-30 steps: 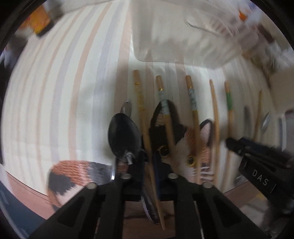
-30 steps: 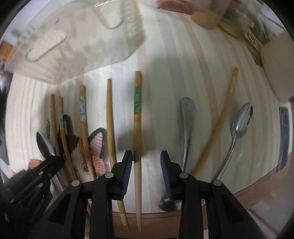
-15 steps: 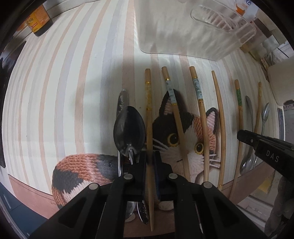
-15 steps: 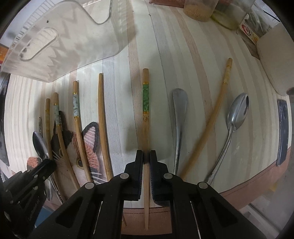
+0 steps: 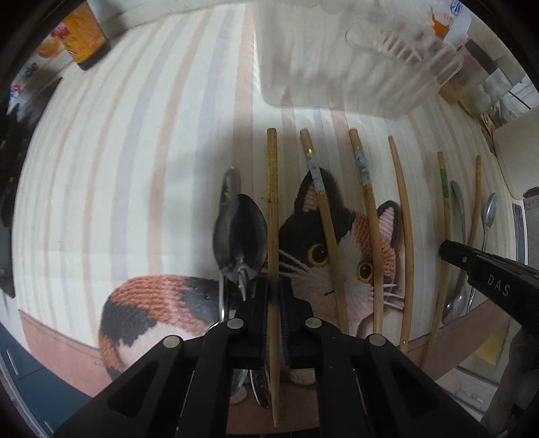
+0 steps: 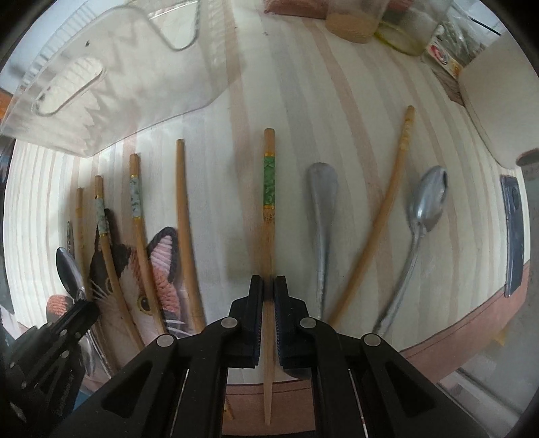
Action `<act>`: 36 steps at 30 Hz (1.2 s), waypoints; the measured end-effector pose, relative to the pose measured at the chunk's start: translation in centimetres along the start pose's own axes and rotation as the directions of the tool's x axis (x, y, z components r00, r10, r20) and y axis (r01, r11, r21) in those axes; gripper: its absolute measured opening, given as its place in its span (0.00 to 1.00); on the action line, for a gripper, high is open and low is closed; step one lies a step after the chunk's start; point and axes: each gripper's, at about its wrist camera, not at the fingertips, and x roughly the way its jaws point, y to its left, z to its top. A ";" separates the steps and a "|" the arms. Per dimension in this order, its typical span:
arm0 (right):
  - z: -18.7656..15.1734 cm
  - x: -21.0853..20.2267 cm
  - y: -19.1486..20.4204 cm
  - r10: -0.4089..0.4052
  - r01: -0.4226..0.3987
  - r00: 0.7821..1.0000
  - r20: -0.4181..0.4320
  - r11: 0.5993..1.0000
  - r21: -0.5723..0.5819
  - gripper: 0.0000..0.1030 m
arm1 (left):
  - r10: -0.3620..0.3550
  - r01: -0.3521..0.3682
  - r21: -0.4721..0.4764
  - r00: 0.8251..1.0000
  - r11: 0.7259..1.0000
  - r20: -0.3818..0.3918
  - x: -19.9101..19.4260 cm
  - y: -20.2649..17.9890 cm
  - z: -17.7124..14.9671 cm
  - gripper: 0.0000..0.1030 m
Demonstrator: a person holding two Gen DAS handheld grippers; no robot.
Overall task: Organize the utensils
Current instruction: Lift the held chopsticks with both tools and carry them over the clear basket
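My left gripper (image 5: 274, 286) points down and is shut on a wooden chopstick with a yellow band (image 5: 272, 188). A dark metal spoon (image 5: 241, 239) lies right beside its left finger. Further chopsticks (image 5: 365, 202) lie in a row to the right, over a cat picture (image 5: 337, 256) on the striped cloth. In the right wrist view my right gripper (image 6: 268, 286) is shut on the green-banded chopstick (image 6: 268, 182), which casts a shadow to its left. A bare curved chopstick (image 6: 387, 215), a spoon handle (image 6: 321, 209) and a silver spoon (image 6: 426, 202) lie to its right.
A clear plastic tray (image 6: 118, 67) sits at the far side of the striped cloth (image 5: 134, 151). Jars (image 6: 353, 20) and a white container (image 6: 498, 101) stand at the back right. An orange packet (image 5: 81, 37) lies far left. The table's brown front edge (image 6: 454, 340) runs close below the utensils.
The right gripper's fingers closed from open onto the green-banded chopstick. The left gripper has shifted with the yellow-banded chopstick between its fingers, and the tray looks farther off.
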 end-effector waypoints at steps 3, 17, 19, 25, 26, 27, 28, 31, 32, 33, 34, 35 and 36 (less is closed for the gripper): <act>-0.3 -1.6 -1.2 0.058 -0.058 0.998 0.028 0.998 -0.006 0.06 | 0.030 -0.030 -0.006 0.998 1.000 0.051 -2.8 -0.8 -0.8 0.04; 5.0 -15.5 -4.1 0.349 -0.334 0.921 0.173 0.936 -0.107 0.06 | -0.027 0.040 -0.042 0.959 0.998 0.282 -17.3 -3.0 4.8 0.04; 7.2 -16.5 -3.7 0.382 -0.367 0.906 0.180 0.923 -0.111 0.06 | -0.067 0.085 -0.048 0.953 0.995 0.296 -19.0 -3.1 7.2 0.04; 16.6 -16.2 -1.1 0.414 -0.403 0.893 0.180 0.910 -0.092 0.06 | -0.126 0.149 -0.062 0.951 0.987 0.282 -19.9 -3.0 16.7 0.04; 17.8 -15.8 -0.5 0.402 -0.391 0.898 0.179 0.916 -0.093 0.06 | -0.129 0.156 -0.077 0.953 0.985 0.272 -19.4 -2.6 18.2 0.04; 18.8 -15.3 -0.3 0.397 -0.386 0.901 0.177 0.918 -0.094 0.06 | -0.138 0.163 -0.079 0.957 0.983 0.257 -18.7 -2.5 19.4 0.04; 20.0 -14.6 0.1 0.391 -0.380 0.905 0.169 0.920 -0.092 0.06 | -0.143 0.167 -0.086 0.963 0.982 0.230 -17.7 -2.3 20.6 0.04; 22.7 -12.3 1.2 0.367 -0.359 0.918 0.148 0.930 -0.080 0.06 | -0.151 0.173 -0.127 0.975 0.977 0.163 -14.1 -1.3 23.8 0.04; 23.5 -11.3 1.5 0.358 -0.350 0.924 0.134 0.934 -0.078 0.06 | -0.153 0.173 -0.135 0.977 0.976 0.146 -13.1 -1.0 24.6 0.04; 24.1 -10.6 1.7 0.354 -0.347 0.927 0.127 0.935 -0.071 0.06 | -0.158 0.176 -0.142 0.979 0.974 0.128 -12.2 -0.8 25.0 0.04; 24.7 -9.3 2.0 0.343 -0.337 0.933 0.109 0.939 -0.070 0.06 | -0.157 0.172 -0.156 0.982 0.973 0.103 -10.9 -0.6 25.7 0.04; 25.0 -8.6 2.2 0.335 -0.329 0.937 0.100 0.942 -0.069 0.06 | -0.163 0.175 -0.154 0.983 0.973 0.085 -10.0 -0.5 26.1 0.04; 25.2 -7.9 2.3 0.327 -0.322 0.941 0.091 0.944 -0.066 0.07 | -0.171 0.180 -0.152 0.983 0.972 0.068 -9.3 -0.5 26.3 0.04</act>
